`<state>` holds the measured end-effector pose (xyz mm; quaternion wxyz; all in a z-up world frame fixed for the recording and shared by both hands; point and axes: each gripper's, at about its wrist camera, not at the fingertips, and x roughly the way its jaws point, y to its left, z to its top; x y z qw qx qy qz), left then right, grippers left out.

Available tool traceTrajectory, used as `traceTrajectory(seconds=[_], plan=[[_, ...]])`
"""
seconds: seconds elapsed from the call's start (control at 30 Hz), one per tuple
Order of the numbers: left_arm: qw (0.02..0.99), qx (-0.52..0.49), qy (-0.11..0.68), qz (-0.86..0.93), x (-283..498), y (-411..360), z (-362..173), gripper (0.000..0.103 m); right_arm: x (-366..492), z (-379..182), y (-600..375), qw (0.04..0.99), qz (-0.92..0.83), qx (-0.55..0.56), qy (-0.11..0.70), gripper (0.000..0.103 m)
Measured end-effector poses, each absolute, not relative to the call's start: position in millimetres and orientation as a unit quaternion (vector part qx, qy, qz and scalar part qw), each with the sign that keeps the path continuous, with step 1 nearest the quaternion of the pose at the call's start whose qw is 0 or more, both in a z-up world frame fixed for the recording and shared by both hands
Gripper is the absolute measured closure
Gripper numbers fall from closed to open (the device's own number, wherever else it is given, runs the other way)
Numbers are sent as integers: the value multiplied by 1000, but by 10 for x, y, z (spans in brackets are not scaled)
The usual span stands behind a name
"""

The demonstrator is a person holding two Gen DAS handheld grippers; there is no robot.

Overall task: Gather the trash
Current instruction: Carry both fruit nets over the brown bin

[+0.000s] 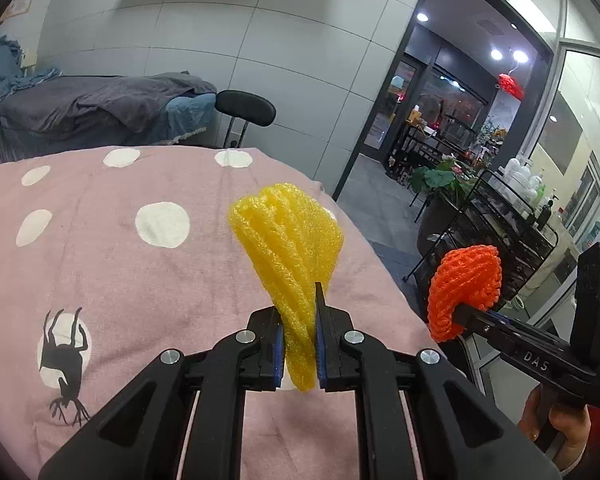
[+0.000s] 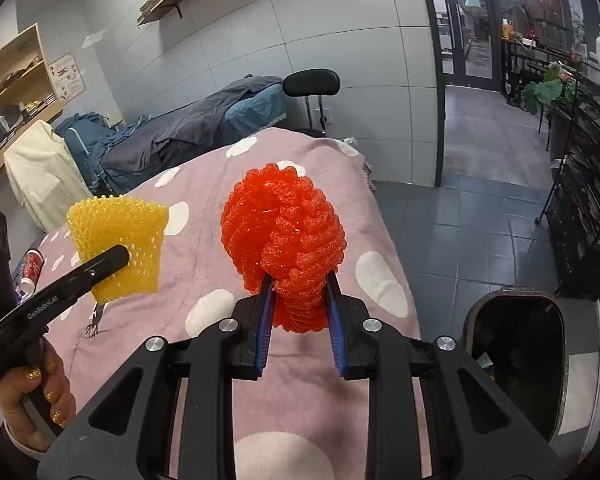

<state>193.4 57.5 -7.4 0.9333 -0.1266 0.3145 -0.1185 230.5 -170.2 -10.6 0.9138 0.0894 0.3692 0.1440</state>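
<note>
My left gripper (image 1: 298, 312) is shut on a yellow foam net sleeve (image 1: 290, 240) and holds it above the pink dotted blanket (image 1: 120, 280). My right gripper (image 2: 298, 280) is shut on a crumpled orange foam net sleeve (image 2: 284, 236), also lifted above the blanket (image 2: 204, 280). The left wrist view shows the orange net (image 1: 466, 288) at the right, past the bed's edge. The right wrist view shows the yellow net (image 2: 120, 244) at the left. A dark open trash bin (image 2: 516, 360) stands on the floor at the lower right, beside the bed.
A red and white tube (image 2: 30, 272) lies at the blanket's left edge. A second bed with grey covers (image 2: 204, 128) and a black chair (image 2: 312, 84) stand behind. Black wire racks (image 2: 584, 216) line the right side, with tiled floor (image 2: 476, 208) between.
</note>
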Motion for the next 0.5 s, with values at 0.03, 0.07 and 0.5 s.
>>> traceTrajectory(seconds=[0.03, 0.07, 0.5], plan=[[933, -125, 312, -124, 1906, 536, -61, 91, 2239, -107, -1779, 916, 136, 92, 367, 78], [933, -124, 310, -131, 1879, 488, -42, 91, 2187, -110, -1849, 917, 130, 95, 365, 78], [916, -100, 317, -222, 1701, -150, -31, 91, 1677, -352, -2878, 919, 22, 149, 364, 78]])
